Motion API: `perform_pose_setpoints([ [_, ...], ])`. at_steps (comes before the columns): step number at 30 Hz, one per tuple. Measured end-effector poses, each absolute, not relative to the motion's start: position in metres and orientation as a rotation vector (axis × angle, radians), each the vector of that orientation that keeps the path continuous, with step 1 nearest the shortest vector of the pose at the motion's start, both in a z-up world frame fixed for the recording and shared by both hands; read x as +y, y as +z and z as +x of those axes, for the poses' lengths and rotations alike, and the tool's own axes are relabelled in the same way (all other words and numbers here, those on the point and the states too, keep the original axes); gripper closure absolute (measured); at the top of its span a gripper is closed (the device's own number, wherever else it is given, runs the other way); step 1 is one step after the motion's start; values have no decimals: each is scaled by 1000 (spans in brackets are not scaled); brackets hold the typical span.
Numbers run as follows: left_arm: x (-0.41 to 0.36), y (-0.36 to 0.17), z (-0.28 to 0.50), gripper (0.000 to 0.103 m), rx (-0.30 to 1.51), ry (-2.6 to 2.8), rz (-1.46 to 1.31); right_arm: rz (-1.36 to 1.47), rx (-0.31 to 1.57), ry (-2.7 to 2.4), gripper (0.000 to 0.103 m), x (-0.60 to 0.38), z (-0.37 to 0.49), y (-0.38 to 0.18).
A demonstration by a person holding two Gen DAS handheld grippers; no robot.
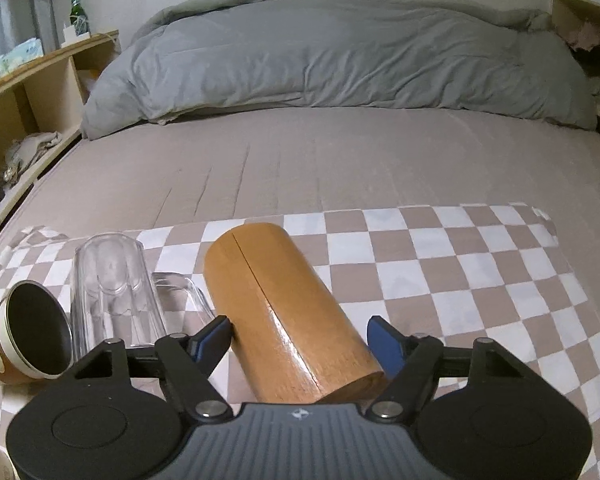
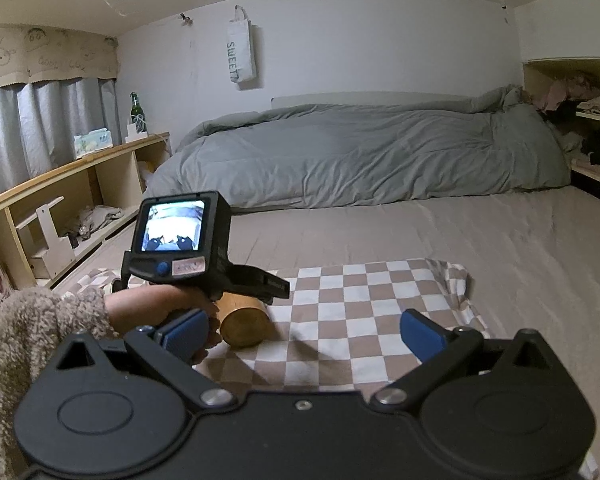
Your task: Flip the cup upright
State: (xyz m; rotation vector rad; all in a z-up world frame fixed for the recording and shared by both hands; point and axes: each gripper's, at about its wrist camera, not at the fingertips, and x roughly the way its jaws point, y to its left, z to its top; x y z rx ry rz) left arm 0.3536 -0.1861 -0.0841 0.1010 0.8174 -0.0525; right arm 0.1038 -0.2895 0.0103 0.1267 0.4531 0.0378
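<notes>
Checkered cloth [image 1: 440,264] bears the wooden cup [image 1: 288,312] on its side — lengthwise between the left gripper's [image 1: 300,340] released jaws; right gripper [image 2: 304,332], also spread, sits farther off.

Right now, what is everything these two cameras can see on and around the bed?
wooden cup: one, honey-brown, lying on its side on the cloth, between the left gripper's blue pads
glass tumbler: one, clear, on the cloth left of the wooden cup
paper cup: one, brown and cream with dark inside, tipped over at far left
checkered cloth: one, tan and white, spread on the mattress
duvet: one, grey, bunched at the far end of the bed
green bottle: one, on the wooden shelf
tote bag: one, white, hanging on the wall
left gripper: jaws apart, either side of the wooden cup
right gripper: jaws open, nothing between them
</notes>
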Motion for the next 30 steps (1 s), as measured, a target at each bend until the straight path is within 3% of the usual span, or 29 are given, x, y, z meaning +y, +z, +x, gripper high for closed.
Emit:
perform_pose_setpoints([
  [13,-174,-76,316,41,831,-209,159,141,411,41,0,-292,84,20],
  [30,-121,-71,223,48,862,-425,252,196,415,69,0,-288,67,27],
])
